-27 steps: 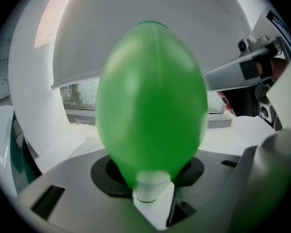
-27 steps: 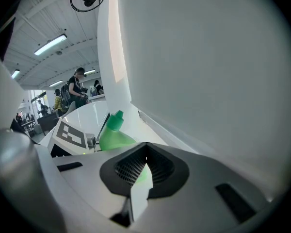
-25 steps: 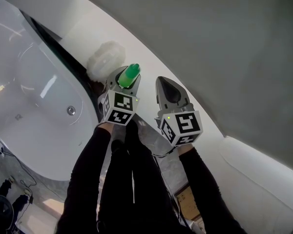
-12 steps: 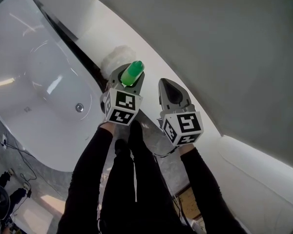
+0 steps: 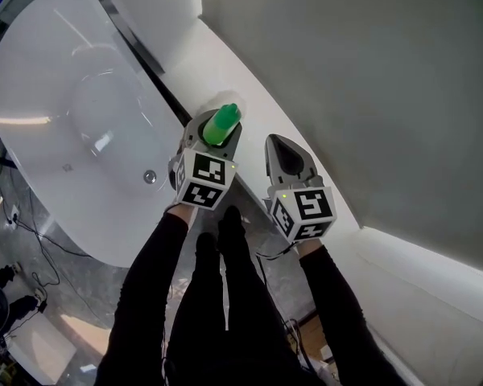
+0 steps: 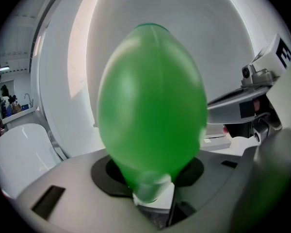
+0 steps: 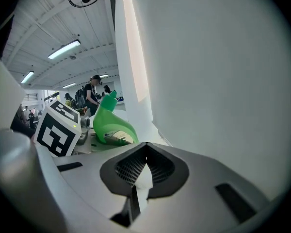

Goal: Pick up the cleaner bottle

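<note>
Cleaner bottle [image 6: 152,106]: bright green, rounded body, tapered neck, pale label; was gripped in left claw [image 6: 153,200]. Right claw [image 7: 136,191] stood closed, empty.

Narrow white ledge [image 5: 253,99] between bathtub [image 5: 40,175] and grey wall [image 5: 370,79], open air above.

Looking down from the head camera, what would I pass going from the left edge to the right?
Bathtub → left gripper with the green bottle in its jaws → right gripper, jaws shut and empty → grey wall.
</note>
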Demonstrator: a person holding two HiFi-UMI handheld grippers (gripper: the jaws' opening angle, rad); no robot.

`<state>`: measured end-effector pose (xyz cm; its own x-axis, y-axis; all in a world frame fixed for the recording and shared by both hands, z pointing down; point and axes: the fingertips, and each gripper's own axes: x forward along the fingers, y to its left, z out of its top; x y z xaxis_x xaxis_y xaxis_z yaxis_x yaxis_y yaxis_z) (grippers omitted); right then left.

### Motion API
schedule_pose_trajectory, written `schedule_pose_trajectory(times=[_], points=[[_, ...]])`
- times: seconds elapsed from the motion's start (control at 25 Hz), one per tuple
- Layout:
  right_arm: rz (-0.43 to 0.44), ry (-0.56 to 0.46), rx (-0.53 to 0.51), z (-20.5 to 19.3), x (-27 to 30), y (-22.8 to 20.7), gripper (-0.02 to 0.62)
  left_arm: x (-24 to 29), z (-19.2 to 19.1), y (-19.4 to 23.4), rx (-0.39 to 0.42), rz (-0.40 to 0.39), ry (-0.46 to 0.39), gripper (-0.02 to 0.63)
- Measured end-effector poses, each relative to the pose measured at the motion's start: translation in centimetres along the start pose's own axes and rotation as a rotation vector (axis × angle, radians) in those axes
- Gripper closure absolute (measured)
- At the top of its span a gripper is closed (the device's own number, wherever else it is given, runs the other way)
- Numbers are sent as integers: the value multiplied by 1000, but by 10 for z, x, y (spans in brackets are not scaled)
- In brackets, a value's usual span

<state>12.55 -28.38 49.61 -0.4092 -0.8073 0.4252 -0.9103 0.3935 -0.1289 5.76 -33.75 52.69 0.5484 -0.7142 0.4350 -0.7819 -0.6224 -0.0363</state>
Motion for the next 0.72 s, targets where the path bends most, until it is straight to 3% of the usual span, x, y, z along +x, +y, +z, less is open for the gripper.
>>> schedule_pose_trajectory(times=[0.36, 0.72], points=[[61, -39, -54, 38, -3, 47, 595, -61, 23, 26, -22, 65, -24, 417], [118, -64, -84, 58, -1, 96, 595, -119, 20, 55, -32, 136, -26, 417]])
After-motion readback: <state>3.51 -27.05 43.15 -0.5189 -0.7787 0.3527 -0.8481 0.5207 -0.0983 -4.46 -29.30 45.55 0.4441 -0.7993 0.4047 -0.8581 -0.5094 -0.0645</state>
